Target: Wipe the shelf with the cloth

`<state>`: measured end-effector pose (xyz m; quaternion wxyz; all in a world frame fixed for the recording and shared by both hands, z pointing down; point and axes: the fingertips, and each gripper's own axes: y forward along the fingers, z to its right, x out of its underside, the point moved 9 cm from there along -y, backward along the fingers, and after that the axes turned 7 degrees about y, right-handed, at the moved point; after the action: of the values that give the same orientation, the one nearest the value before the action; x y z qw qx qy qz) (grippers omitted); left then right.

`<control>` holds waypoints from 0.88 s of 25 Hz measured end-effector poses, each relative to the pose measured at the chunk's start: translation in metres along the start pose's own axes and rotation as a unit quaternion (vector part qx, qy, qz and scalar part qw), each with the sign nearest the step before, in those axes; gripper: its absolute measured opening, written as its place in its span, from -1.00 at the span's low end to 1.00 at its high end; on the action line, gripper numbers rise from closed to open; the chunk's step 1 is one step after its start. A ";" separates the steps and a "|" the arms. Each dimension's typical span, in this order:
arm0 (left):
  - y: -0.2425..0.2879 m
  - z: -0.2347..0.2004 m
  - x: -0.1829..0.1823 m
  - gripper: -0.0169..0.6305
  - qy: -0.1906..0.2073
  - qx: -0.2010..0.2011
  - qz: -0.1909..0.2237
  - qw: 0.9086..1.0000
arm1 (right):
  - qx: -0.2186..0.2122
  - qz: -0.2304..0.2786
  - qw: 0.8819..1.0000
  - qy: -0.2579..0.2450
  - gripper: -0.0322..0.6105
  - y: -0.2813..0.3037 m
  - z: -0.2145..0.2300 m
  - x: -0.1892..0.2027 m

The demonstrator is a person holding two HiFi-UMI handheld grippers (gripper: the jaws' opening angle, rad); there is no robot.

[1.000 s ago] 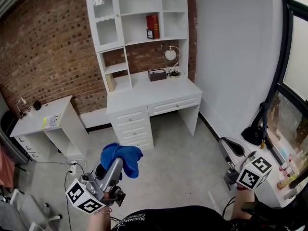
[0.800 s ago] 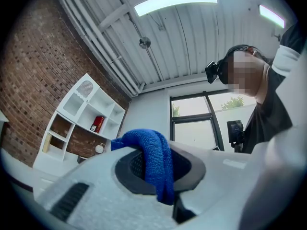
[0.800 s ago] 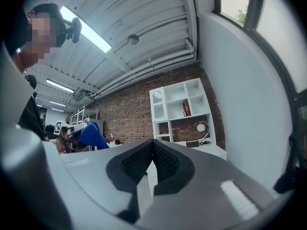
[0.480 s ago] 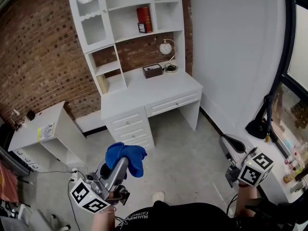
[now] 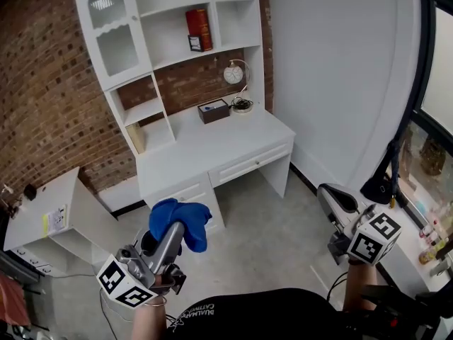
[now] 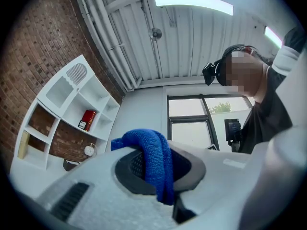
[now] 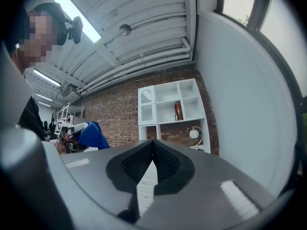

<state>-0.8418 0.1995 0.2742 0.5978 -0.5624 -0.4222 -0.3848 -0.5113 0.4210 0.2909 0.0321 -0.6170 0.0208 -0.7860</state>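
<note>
Brick-walled room ahead, with white shelf unit standing against the brick wall, well away across the floor. Clamped tight in left gripper: blue cloth, bunched and draped over the jaw tips (pinched mid-fold, leaving a loose wad free for wiping). Carried low and out front, nowhere near any shelf board yet. Over on the other side, right gripper pressed closed on nothing and held out wide, probably spare for steadying or shifting things. Worth watching on the shelves: red container, small frame, clock, plus dark box on the desktop below, all likely obstacles to a clean pass. Looks like approach only; wiping not yet begun.
</note>
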 end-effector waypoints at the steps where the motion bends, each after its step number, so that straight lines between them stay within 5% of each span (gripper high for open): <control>1: 0.003 -0.013 0.002 -0.88 0.000 0.004 -0.002 1.000 | 0.002 0.004 1.000 0.001 -0.88 0.011 0.002 -0.001; 13: 0.045 -0.155 0.025 -0.88 -0.041 0.003 -0.018 0.999 | 0.044 0.018 0.999 0.004 -0.88 0.111 0.035 0.006; 22: 0.080 -0.194 0.072 -0.88 -0.086 0.020 -0.037 0.995 | 0.066 -0.016 0.998 0.019 -0.88 0.144 0.077 0.018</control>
<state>-0.7284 0.0126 0.3120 0.5563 -0.5652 -0.4999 -0.3480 -0.4372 0.2770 0.3159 0.0601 -0.5984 -0.0401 -0.7979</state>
